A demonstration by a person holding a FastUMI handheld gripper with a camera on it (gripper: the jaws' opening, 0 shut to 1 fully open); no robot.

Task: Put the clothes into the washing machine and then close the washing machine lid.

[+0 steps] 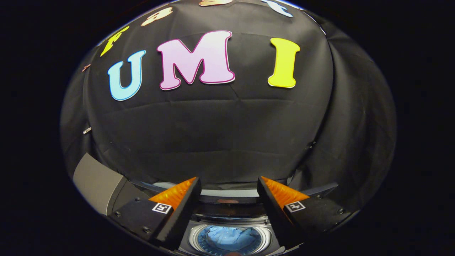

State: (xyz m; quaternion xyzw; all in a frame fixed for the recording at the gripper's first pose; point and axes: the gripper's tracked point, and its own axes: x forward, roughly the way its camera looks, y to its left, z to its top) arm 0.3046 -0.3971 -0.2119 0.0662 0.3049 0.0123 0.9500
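The gripper is held high above the washer, facing the black cloth wall of the booth. Its fingers stand wide apart with nothing between them and nothing in their hold. Below and between the fingers, the washer's top opening is visible, with the round drum seen from above. Light blue clothes lie bunched inside the drum, resting within its perforated metal wall. The lid, a flat grey panel, stands raised to the left of the left finger, tilted up and away from the opening, so the washer is not closed. The rear rim of the washer runs across just beyond the fingertips, against the foot of the cloth wall.
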